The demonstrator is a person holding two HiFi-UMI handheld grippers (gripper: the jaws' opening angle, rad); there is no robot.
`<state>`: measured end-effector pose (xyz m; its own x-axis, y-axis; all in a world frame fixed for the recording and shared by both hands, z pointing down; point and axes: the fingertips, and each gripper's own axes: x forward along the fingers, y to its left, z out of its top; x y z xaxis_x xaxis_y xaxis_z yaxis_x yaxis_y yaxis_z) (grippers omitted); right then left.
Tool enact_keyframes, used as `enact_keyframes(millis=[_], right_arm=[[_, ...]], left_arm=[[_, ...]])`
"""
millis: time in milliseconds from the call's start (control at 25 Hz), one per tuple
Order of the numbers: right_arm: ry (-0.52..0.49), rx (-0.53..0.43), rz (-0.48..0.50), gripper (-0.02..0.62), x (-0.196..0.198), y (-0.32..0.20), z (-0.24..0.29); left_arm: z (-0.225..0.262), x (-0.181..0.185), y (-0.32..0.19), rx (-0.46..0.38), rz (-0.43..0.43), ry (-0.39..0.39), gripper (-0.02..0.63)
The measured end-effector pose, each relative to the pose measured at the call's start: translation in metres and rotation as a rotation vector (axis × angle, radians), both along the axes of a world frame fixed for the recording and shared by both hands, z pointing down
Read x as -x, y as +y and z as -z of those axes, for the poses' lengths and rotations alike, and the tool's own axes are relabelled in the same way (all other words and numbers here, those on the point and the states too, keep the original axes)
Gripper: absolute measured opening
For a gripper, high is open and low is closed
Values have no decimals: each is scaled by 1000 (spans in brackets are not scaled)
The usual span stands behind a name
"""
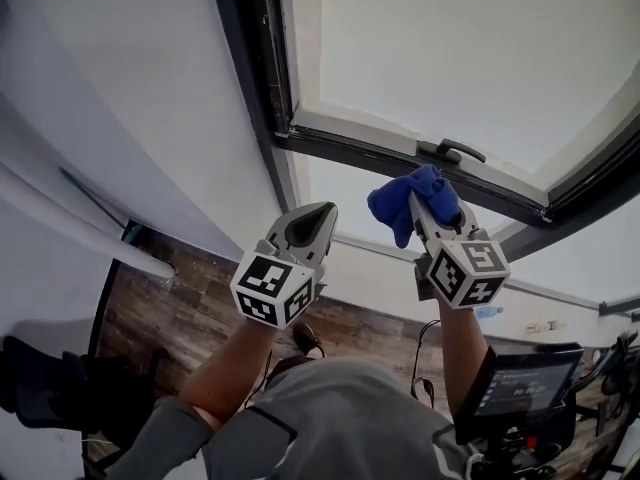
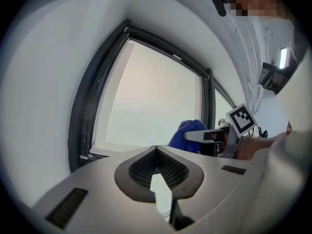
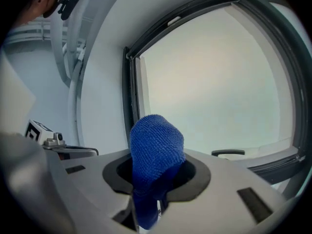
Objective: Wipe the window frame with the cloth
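Observation:
A dark window frame (image 1: 262,78) runs down the wall and turns along a lower bar with a black handle (image 1: 455,151). My right gripper (image 1: 432,200) is shut on a bunched blue cloth (image 1: 405,200), held just below that lower bar, near the handle. In the right gripper view the cloth (image 3: 155,152) bulges out between the jaws, with the frame's upright (image 3: 128,94) behind it. My left gripper (image 1: 318,215) hangs beside it to the left, shut and holding nothing; its closed jaws point toward the frame's lower left corner (image 2: 85,152).
White wall (image 1: 150,88) surrounds the window. Far below lie a wood-pattern floor (image 1: 180,308), a black screen (image 1: 520,383) at lower right and cables. A white pole (image 1: 70,230) crosses the left side.

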<state>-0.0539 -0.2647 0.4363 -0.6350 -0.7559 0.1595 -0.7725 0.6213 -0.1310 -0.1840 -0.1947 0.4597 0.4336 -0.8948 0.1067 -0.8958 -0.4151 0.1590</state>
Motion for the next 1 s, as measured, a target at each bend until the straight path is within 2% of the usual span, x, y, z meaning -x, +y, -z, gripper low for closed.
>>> enact_keyframes(millis=[360, 520, 680, 1000], right_arm=[[-34, -12, -21, 132, -135, 77, 22], [-46, -12, -70, 132, -185, 103, 27], [-49, -17, -125, 132, -215, 127, 35], [13, -92, -268, 130, -235, 154, 51]], left_arm=[[37, -90, 54, -58, 66, -21, 9], [46, -128, 75, -48, 50, -32, 9], [53, -149, 96, -47, 25, -101, 9], [62, -145, 106, -65, 18, -119, 9]])
